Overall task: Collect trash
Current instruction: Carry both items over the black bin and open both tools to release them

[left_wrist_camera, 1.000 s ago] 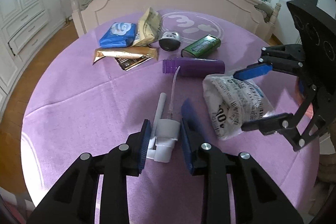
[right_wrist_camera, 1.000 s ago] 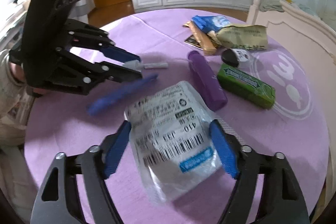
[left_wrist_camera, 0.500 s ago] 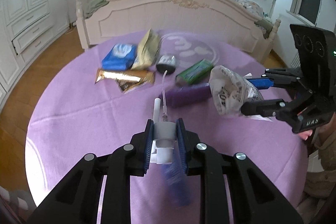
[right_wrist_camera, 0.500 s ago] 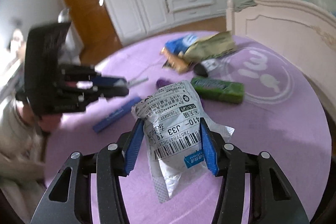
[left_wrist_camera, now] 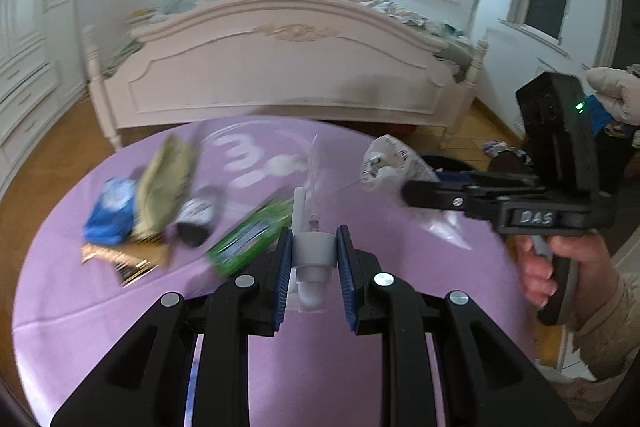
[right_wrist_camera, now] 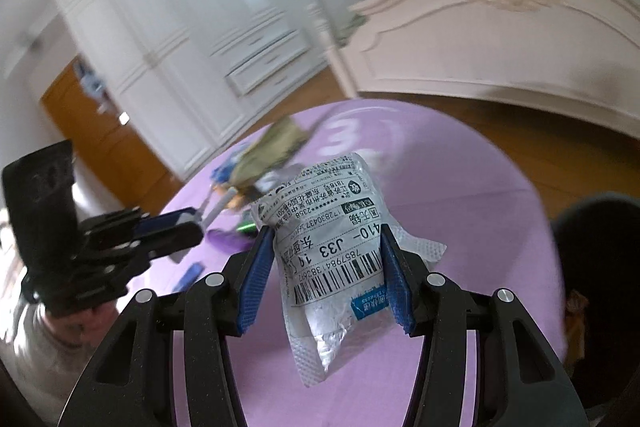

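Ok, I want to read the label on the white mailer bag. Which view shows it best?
The right wrist view: the white mailer bag fills the centre between the right gripper jaws, barcode and print sharp. The left wrist view shows the bag small, side-on and blurred.

Ahead of your left gripper (left_wrist_camera: 311, 263) the purple worktop (left_wrist_camera: 100, 303) is bare on the near side. Farther on, a cluster blocks the way: green box (left_wrist_camera: 248, 239), black jar (left_wrist_camera: 198, 217), tan packet (left_wrist_camera: 166, 179), blue pouch (left_wrist_camera: 110, 211), gold wrapper (left_wrist_camera: 120, 261). To your right, the right gripper (left_wrist_camera: 404, 187) occupies the air. The bed footboard (left_wrist_camera: 280, 79) closes off the far side.
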`<state>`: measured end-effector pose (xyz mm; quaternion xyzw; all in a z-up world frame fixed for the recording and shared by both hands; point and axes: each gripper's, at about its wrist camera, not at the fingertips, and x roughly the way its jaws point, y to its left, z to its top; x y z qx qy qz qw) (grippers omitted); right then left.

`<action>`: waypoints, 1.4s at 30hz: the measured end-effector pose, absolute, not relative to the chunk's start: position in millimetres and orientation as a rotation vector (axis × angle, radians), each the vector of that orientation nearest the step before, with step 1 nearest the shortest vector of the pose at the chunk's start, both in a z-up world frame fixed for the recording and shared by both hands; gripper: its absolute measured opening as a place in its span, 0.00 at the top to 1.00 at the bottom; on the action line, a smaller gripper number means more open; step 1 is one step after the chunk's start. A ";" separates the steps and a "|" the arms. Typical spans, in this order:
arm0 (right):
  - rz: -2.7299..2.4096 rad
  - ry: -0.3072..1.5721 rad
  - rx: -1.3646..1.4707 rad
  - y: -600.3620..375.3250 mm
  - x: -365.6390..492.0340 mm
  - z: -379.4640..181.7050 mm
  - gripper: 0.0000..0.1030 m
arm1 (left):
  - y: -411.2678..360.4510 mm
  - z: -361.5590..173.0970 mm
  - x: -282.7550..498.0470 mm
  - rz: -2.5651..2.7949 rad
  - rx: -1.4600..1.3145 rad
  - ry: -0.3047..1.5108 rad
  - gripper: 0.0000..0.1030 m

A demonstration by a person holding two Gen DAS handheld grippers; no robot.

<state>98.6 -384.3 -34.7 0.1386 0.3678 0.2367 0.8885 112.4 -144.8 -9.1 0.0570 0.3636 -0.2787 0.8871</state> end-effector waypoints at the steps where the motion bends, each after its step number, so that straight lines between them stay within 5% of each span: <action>1: 0.473 0.762 0.300 -391.2 98.5 -35.5 0.49 | -155.0 -9.0 115.9 -0.599 0.120 0.754 0.78; 19: 0.136 0.711 0.474 -534.4 79.8 -64.3 0.49 | -303.9 -28.2 145.6 -0.890 0.149 0.805 0.78; 42: -0.021 0.783 0.601 -614.5 74.0 -134.4 0.49 | -398.2 -63.5 161.8 -0.985 0.194 0.897 0.78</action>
